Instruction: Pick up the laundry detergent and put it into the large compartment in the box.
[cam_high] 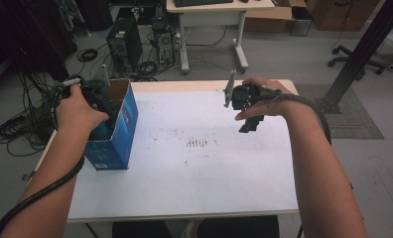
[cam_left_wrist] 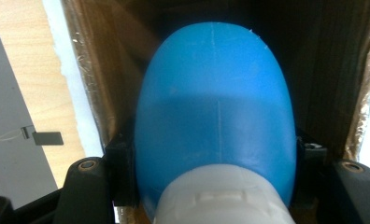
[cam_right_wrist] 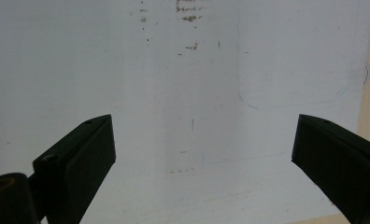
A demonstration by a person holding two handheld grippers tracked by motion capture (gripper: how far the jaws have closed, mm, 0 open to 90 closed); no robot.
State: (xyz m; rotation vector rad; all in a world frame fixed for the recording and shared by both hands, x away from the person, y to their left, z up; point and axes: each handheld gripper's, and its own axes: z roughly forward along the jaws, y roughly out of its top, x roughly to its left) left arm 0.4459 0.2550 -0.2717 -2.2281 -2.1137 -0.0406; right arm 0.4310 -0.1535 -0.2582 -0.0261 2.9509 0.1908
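Smooth blue plastic bottle (cam_left_wrist: 216, 107), white ribbed cap, prob. inside cardboard box (cam_left_wrist: 94, 70).

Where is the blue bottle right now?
The blue bottle sits clamped in the left tongs inside the open blue box at the table's left edge in the high view.

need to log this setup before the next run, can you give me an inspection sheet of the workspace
surface: white table top, brown specks near the middle, wood edge at the far side
job's things: blue bottle with white cap inside the open blue carton at the table's left edge
clutter: nothing seen
grippers: left gripper reaches into the carton, jaws shut on the bottle; right gripper over the table, jaws open and empty
cables: one black cable along each forearm
surroundings: computer tower, floor cables, desk, office chair base behind the table
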